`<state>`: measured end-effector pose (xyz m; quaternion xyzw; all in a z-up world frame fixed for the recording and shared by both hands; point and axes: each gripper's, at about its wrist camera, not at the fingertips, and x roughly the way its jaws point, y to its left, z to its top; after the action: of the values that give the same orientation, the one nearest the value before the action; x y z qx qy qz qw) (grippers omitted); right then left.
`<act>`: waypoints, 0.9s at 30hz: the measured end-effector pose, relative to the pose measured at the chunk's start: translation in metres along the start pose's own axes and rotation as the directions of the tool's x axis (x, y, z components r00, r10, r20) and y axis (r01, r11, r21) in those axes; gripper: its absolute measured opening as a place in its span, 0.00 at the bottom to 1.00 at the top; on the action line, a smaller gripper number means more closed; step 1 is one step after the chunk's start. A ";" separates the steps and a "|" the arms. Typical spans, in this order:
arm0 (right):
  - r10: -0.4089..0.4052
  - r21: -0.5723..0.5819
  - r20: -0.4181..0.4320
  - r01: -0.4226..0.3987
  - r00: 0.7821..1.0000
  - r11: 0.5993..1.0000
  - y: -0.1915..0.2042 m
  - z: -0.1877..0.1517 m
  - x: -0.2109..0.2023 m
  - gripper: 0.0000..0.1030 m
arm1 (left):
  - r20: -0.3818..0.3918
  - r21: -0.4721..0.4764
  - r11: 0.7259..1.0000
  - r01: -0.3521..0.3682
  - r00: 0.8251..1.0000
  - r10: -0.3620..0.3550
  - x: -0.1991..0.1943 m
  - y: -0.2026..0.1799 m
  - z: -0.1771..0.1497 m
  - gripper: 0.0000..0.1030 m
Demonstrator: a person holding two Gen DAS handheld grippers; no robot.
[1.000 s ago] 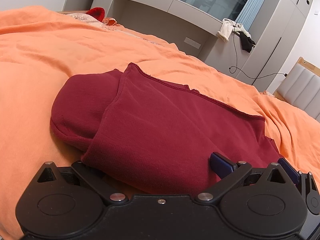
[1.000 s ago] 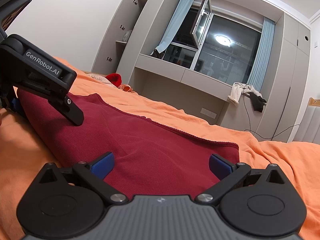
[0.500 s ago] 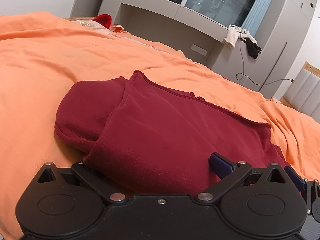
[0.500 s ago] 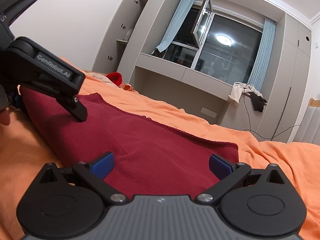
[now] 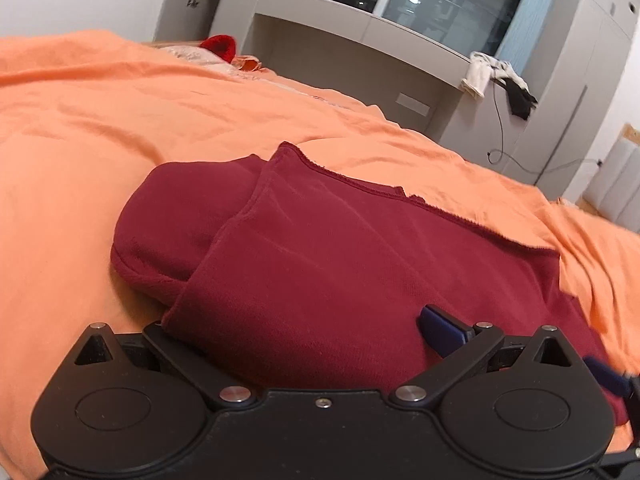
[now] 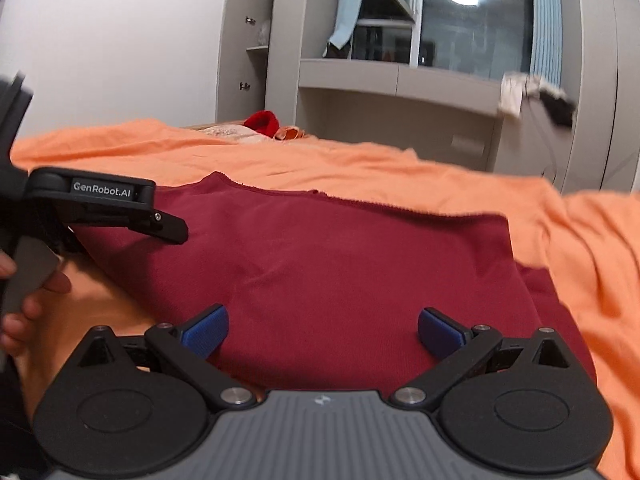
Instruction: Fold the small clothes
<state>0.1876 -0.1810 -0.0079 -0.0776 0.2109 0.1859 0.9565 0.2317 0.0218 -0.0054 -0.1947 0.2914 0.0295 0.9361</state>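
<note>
A dark red garment (image 5: 328, 256) lies folded on the orange bedspread (image 5: 120, 120), with a doubled flap on top and a rounded part sticking out at the left. My left gripper (image 5: 304, 332) is open at its near edge; the cloth hides its left finger. The garment also shows in the right wrist view (image 6: 340, 264). My right gripper (image 6: 322, 330) is open, its blue fingertips (image 6: 204, 330) resting over the garment's near edge and holding nothing. The left gripper (image 6: 120, 208) shows at the left in the right wrist view, over the garment's left edge.
The orange bedspread (image 6: 440, 184) has wrinkles to the right. A small red item (image 5: 218, 46) and pale cloth lie at the far side of the bed. Grey cabinets and a window shelf (image 6: 400, 80) stand behind, with clothes (image 5: 496, 80) hanging off the shelf.
Both grippers have pulled back and tilted up, so the garment sits farther off in both views. The right wrist view has swung to the left. The garment lies as before.
</note>
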 end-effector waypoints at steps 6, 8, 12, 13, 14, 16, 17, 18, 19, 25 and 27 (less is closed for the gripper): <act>-0.007 0.107 0.022 0.004 1.000 0.994 -0.042 0.004 -0.030 1.00 | 0.029 -0.061 0.997 -0.055 0.998 0.057 -0.003 -0.001 0.001 0.86; -0.015 0.156 0.038 0.009 0.999 0.988 -0.059 0.005 -0.042 1.00 | 0.047 -0.050 0.995 -0.081 0.995 0.083 -0.004 -0.006 0.000 0.73; -0.039 0.246 0.083 0.017 0.996 0.969 -0.090 0.006 -0.066 1.00 | 0.080 -0.023 0.992 -0.126 0.989 0.128 -0.003 -0.016 0.005 0.37; -0.050 0.260 0.097 0.023 0.994 0.965 -0.097 0.008 -0.071 1.00 | 0.088 -0.019 0.991 -0.132 0.987 0.133 -0.004 -0.018 0.008 0.30; -0.061 0.268 0.105 0.031 0.993 0.963 -0.101 0.009 -0.075 1.00 | 0.093 -0.014 0.991 -0.132 0.987 0.133 -0.004 -0.020 0.011 0.27; -0.100 0.289 0.123 0.061 0.987 0.955 -0.111 0.014 -0.082 1.00 | 0.111 0.014 0.991 -0.132 0.985 0.129 -0.006 -0.029 0.018 0.23; -0.121 0.306 0.136 0.075 0.983 0.949 -0.119 0.016 -0.087 1.00 | 0.129 0.049 0.990 -0.134 0.984 0.126 -0.008 -0.037 0.022 0.22; -0.137 0.324 0.148 0.083 0.979 0.942 -0.126 0.017 -0.090 1.00 | 0.148 0.085 0.987 -0.134 0.982 0.121 -0.010 -0.045 0.026 0.22; -0.153 0.348 0.160 0.089 0.975 0.933 -0.134 0.019 -0.094 1.00 | 0.168 0.121 0.984 -0.130 0.980 0.109 -0.013 -0.054 0.029 0.21; -0.240 0.469 0.180 0.132 0.954 0.873 -0.178 0.018 -0.104 1.00 | 0.260 0.380 0.922 -0.070 0.965 -0.034 -0.035 -0.129 0.042 0.18; -0.270 0.505 0.172 0.150 0.947 0.850 -0.193 0.015 -0.106 1.00 | 0.261 0.457 0.889 -0.031 0.960 -0.101 -0.041 -0.156 0.037 0.17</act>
<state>0.1793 -0.3891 0.0650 0.1646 0.1256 0.0286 0.9779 0.2438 -0.1058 0.0996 0.0318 0.1521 -0.0300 0.9874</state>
